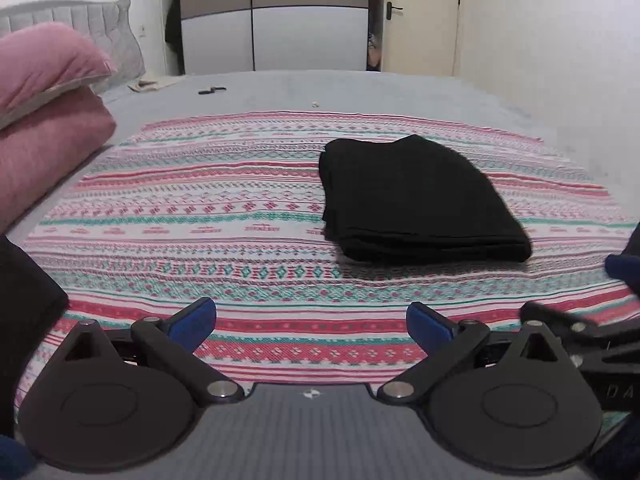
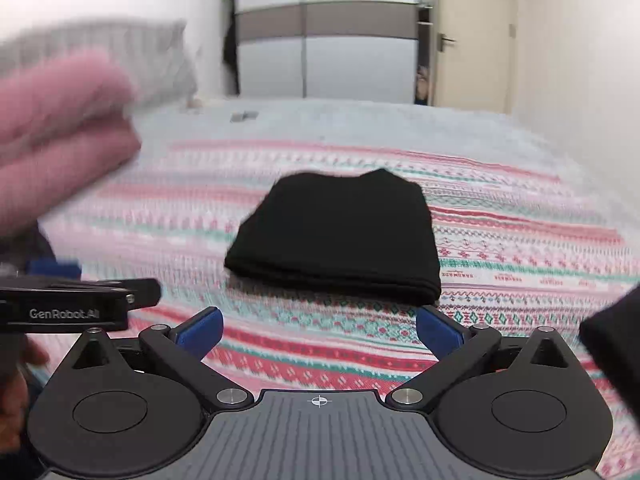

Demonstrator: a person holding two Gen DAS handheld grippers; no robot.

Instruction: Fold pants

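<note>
A patterned blanket (image 1: 224,200) covers the bed; pink pillows (image 1: 44,92) sit far left. The folded black pants (image 1: 416,204) lie on it, right of centre. Left gripper (image 1: 311,326) and right gripper (image 2: 319,330) hover near, both spread wide, empty.

Folded pants (image 1: 420,200) on patterned cloth (image 1: 240,208) spread over the bed (image 1: 360,88); stacked pillows (image 1: 48,100) to the left; wardrobe (image 1: 276,16) behind.

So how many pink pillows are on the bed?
2. They sit stacked at the bed's left side: the top pillow rests on the bottom pillow, beside the patterned cloth. More could be hidden past the edge.
</note>
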